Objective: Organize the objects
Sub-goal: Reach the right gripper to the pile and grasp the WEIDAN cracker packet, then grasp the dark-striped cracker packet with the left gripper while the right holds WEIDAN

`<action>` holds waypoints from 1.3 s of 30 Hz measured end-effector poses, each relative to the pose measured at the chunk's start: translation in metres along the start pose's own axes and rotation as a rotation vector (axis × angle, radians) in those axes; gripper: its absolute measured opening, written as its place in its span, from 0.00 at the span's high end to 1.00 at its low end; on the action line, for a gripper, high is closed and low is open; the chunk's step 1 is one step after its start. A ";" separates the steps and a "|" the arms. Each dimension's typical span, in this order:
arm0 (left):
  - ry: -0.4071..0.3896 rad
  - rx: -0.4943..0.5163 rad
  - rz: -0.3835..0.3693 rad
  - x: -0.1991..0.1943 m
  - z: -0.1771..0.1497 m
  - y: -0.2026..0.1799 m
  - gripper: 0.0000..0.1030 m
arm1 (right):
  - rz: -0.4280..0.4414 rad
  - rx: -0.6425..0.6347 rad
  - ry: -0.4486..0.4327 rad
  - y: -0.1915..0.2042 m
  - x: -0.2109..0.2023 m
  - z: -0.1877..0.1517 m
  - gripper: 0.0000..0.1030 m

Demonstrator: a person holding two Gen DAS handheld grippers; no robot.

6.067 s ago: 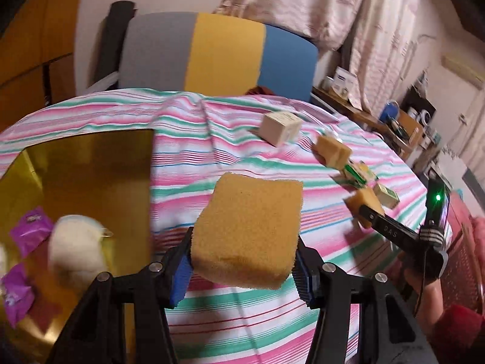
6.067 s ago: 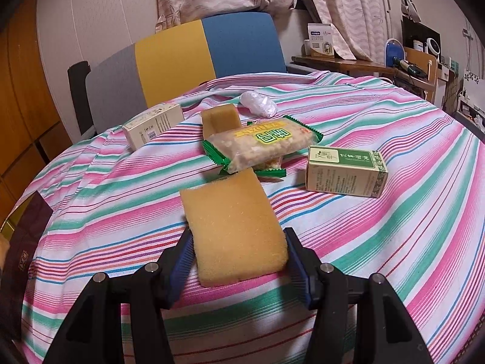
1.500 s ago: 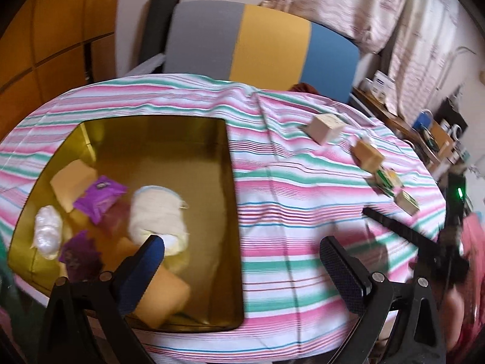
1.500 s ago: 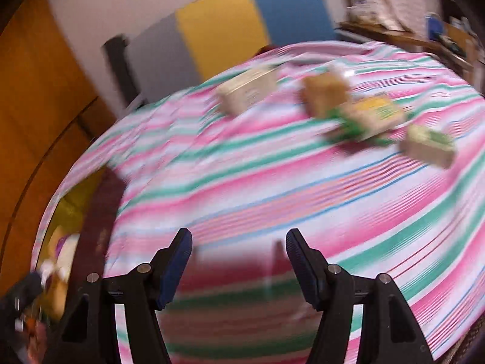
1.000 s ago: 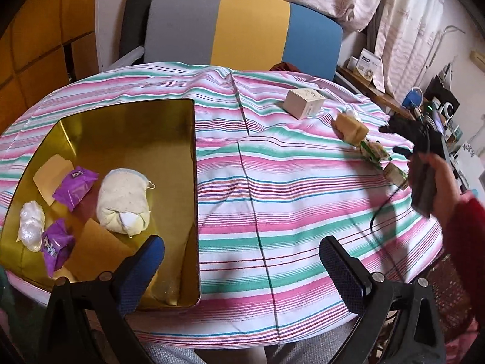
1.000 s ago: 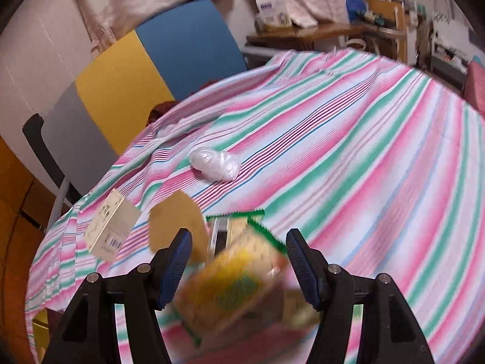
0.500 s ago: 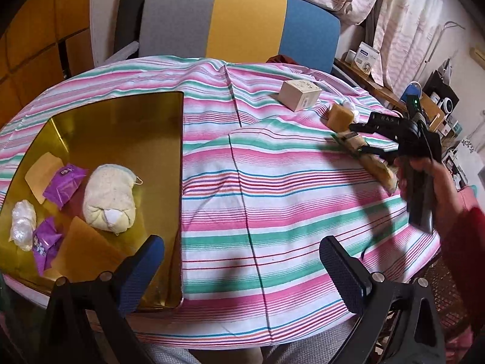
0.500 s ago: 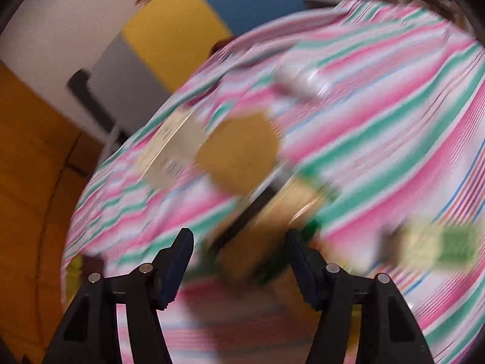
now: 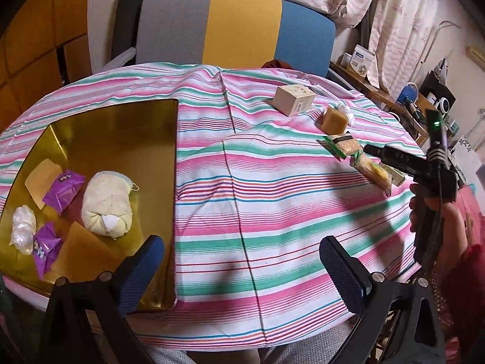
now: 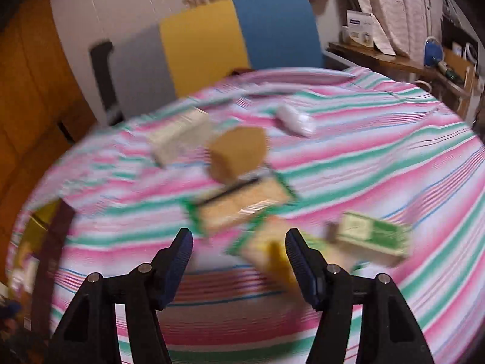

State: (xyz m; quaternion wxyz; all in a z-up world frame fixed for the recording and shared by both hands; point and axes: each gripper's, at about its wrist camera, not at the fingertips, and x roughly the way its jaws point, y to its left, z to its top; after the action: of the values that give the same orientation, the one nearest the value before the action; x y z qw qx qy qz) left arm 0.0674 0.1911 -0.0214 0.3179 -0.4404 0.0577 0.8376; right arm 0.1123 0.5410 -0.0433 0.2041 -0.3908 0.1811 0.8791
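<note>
Between the right gripper's [image 10: 238, 250] spread jaws nothing was clamped; a yellow-and-green snack packet [image 10: 268, 247] lay blurred on the cloth just ahead of the right-hand jaw, not visibly touched. Beyond it sat a second green-edged cracker packet [image 10: 242, 204], with a green-and-white box [image 10: 371, 236] off to the right, a tan sponge block [image 10: 238, 153] farther back, a cream carton [image 10: 180, 139] to its left and a small white wrapped bundle [image 10: 295, 121] to its right. Seen from the left wrist, the left gripper [image 9: 242, 268] also stood wide open and empty, above the striped tablecloth [image 9: 272, 206] near the table's front edge. Left of it the gold tray [image 9: 121, 139] held 2 purple sachets [image 9: 62, 186], a cream cloth pouch [image 9: 106, 209], 2 tan sponge slabs [image 9: 41, 177] and a white bundle. A grey, yellow and blue chair [image 9: 236, 27] stood behind the table.
</note>
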 end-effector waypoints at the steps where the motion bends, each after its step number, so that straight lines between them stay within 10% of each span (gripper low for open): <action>1: 0.000 0.010 -0.001 0.000 0.000 -0.003 0.00 | -0.026 -0.017 0.016 -0.008 0.005 0.001 0.37; 16: 0.001 0.095 0.005 0.013 0.023 -0.033 0.00 | 0.014 -0.148 0.071 0.004 0.027 -0.028 0.50; 39: -0.024 0.577 -0.051 0.169 0.117 -0.173 0.00 | -0.158 0.237 -0.168 -0.045 0.008 -0.046 0.53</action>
State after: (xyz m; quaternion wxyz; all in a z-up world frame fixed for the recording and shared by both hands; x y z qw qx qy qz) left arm 0.0171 0.4536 -0.0501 0.4517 -0.3230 0.2788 0.7835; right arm 0.1583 0.5591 -0.0858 0.3316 -0.3020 0.2348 0.8624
